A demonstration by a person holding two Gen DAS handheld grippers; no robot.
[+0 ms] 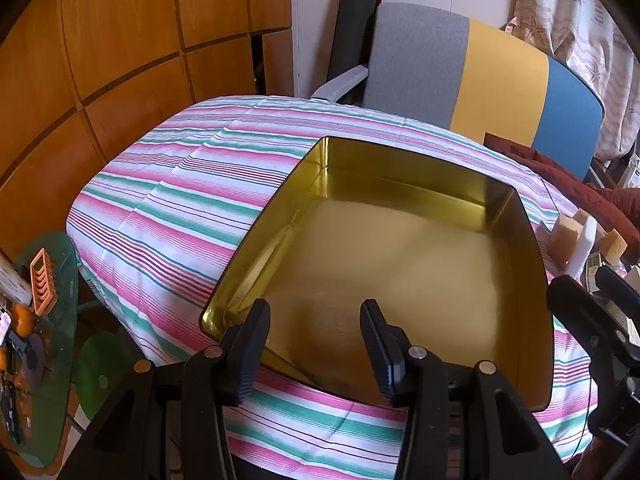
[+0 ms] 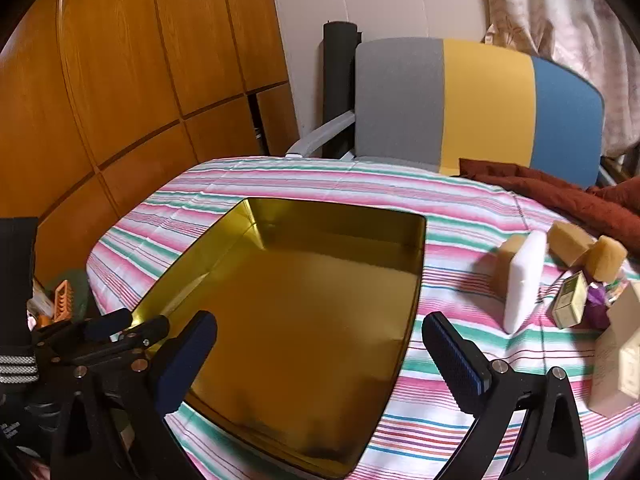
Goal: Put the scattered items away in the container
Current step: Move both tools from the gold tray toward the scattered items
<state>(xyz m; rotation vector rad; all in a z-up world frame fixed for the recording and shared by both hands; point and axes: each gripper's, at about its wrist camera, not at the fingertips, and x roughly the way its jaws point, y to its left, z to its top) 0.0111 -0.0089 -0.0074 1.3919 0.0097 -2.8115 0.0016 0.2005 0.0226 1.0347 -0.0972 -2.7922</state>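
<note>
Left wrist view: the left gripper (image 1: 316,344) is seen with its black, blue-padded fingers (image 1: 378,344) parted by a moderate gap, nothing held between them, poised above the near rim of the gold-lined rectangular metal tin (image 1: 400,248). The right gripper (image 2: 320,356) is shown in its own view with fingers spread wide and nothing grasped, over the tin's near right corner.

Contents of tin: none visible. It is set on the pink, green and white striped tablecloth (image 2: 280,180).

Scattered items, all lying to the right of the tin and apart from it:
- white rectangular block (image 2: 524,280), stood on edge;
- tan sponge blocks (image 2: 568,242), three counted, behind the white block;
- small green-and-cream carton (image 2: 570,300);
- purple item (image 2: 598,304), partly hidden, possibly a wrapper;
- pale boxes (image 2: 616,364), cut off by the frame edge.

Surroundings: grey, yellow and blue chair back (image 2: 480,108); dark red fabric (image 2: 560,196) draped at the far right; orange wood-panelled wall (image 2: 120,80); cluttered green side surface (image 1: 52,312) at far left, its contents hard to make out.
</note>
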